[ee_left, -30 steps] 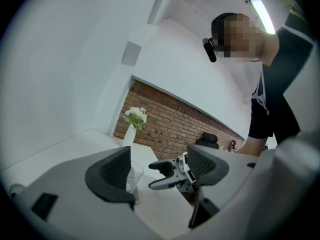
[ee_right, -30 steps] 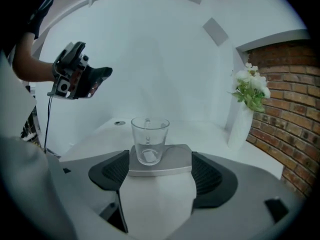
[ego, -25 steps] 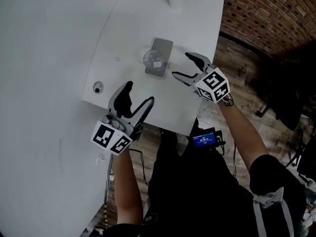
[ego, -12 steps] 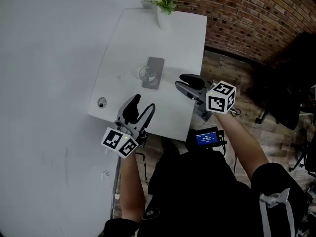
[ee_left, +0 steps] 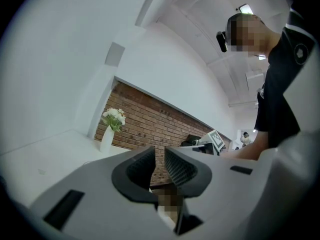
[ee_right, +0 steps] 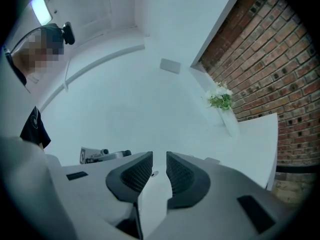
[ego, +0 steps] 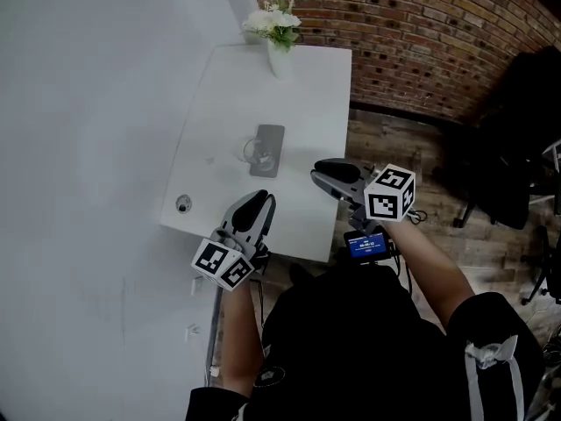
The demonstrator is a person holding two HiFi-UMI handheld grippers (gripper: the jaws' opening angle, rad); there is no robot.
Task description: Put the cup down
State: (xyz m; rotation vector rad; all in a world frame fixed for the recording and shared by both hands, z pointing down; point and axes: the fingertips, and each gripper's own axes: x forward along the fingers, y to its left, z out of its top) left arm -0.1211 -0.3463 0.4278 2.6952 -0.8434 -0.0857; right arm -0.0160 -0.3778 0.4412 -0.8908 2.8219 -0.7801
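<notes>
The left tongs (ego: pixel 255 203) hover over the near edge of the desk (ego: pixel 302 86). Their jaws have just been closing, down to a slit, with nothing between them, so they're empty. Straight up at their 12 o'clock stands the cup (ego: pixel 253 152), upright on the desk and clear of both tongs, so the put-down looks done from here. The cup meets the left edge of a grey pad (ego: pixel 273 137). The vase (ego: pixel 278 58) sits well beyond, at the desk's 12 o'clock end. The right tongs (ego: pixel 320 170) are by the desk's 3 o'clock edge, with the cup at their 9 o'clock. Their jaws have also just been closing and are now together, holding nothing.

To finish cleanly, I'd keep both tongs level and draw them toward 6 o'clock, away from the cup, with no sweep across the pad. A light clear cup likely tips easily.

Some things are hard to read. The round thing (ego: pixel 182 204) at the desk's 7 o'clock corner is too small to name. The cup's rim barely shows, and I can't tell whether it sits on the pad or beside it. Neither gripper view catches the cup.
</notes>
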